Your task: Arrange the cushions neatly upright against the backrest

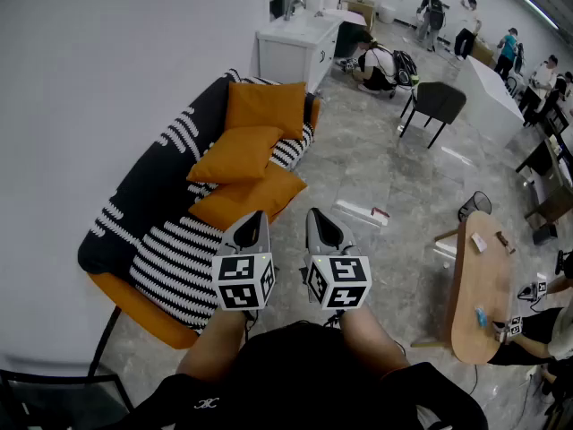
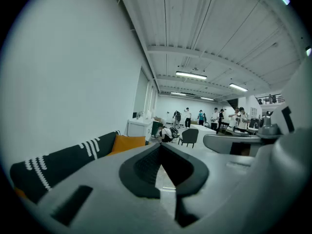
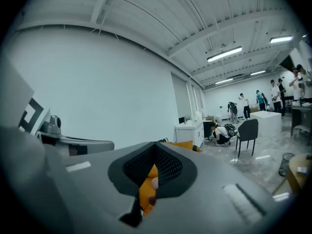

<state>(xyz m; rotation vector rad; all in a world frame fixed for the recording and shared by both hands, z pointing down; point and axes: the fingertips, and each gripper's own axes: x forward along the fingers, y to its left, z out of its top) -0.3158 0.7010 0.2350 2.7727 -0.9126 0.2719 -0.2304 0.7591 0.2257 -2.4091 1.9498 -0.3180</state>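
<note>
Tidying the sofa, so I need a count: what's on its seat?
Three orange cushions on the striped cover: far cushion upright, middle cushion tilted, near cushion flat at the front edge. Anything beneath them is hidden.

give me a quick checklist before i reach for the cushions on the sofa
1. Left gripper empty: ok, shut on nothing.
2. Right gripper empty: ok, shut on nothing.
3. Grippers open for a grab: not ok, both are shut.
4. Far cushion upright: ok, standing at the sofa's far end.
5. Middle cushion upright: not ok, tilted.
6. Near cushion upright: not ok, lying flat on the seat, one corner past the front edge.
</note>
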